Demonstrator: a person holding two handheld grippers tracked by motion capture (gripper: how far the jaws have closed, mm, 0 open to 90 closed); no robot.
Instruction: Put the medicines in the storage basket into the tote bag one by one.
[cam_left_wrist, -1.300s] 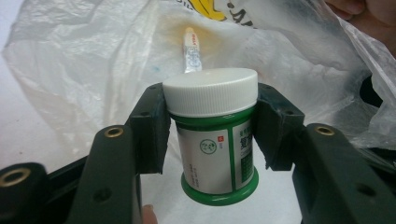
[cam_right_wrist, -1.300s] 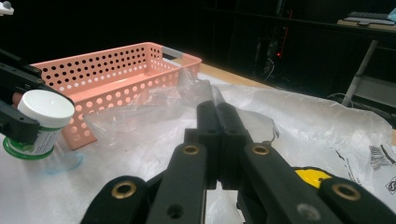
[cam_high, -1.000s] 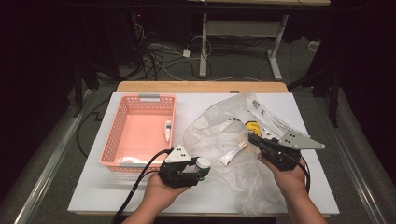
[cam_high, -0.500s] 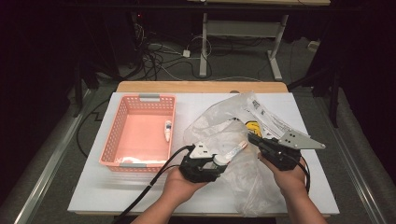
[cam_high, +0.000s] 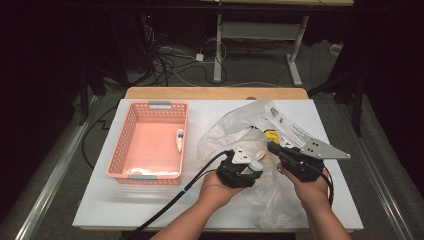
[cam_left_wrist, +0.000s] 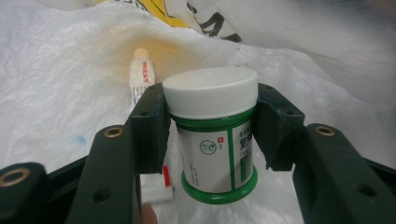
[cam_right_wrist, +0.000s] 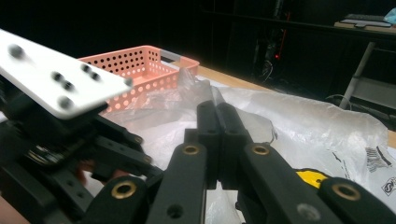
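We see the left tongs (cam_left_wrist: 210, 135) clamped on a small green jar (cam_left_wrist: 215, 140) with a white screw lid, one black pad pressed against each side just under the lid, the jar upright between them. In the high view the left tongs (cam_high: 252, 167) sit over the crumpled clear plastic bag (cam_high: 235, 130) that spreads across the right half of the bench (cam_high: 100, 205), toward its near edge, and the jar's white lid (cam_high: 255, 165) shows at their tip. Behind the jar, in the left gripper view, a small white tube (cam_left_wrist: 140, 77) lies on the bag's white film (cam_left_wrist: 60, 79), and a white and red piece (cam_left_wrist: 156, 186) rests just beside the jar's base. The right tongs (cam_right_wrist: 217, 140) are shut, their two pads pressed flat together; whether they pinch the bag's film we cannot tell. In the high view the right tongs (cam_high: 272, 147) point toward the left ones, close to them, above the same bag, with a yellow item (cam_high: 270, 134) visible through the plastic just beyond. A pink basket (cam_high: 132, 172) stands on the left half of the bench, well apart from both hands, with a small tube (cam_high: 179, 140) lying inside it near its right wall.
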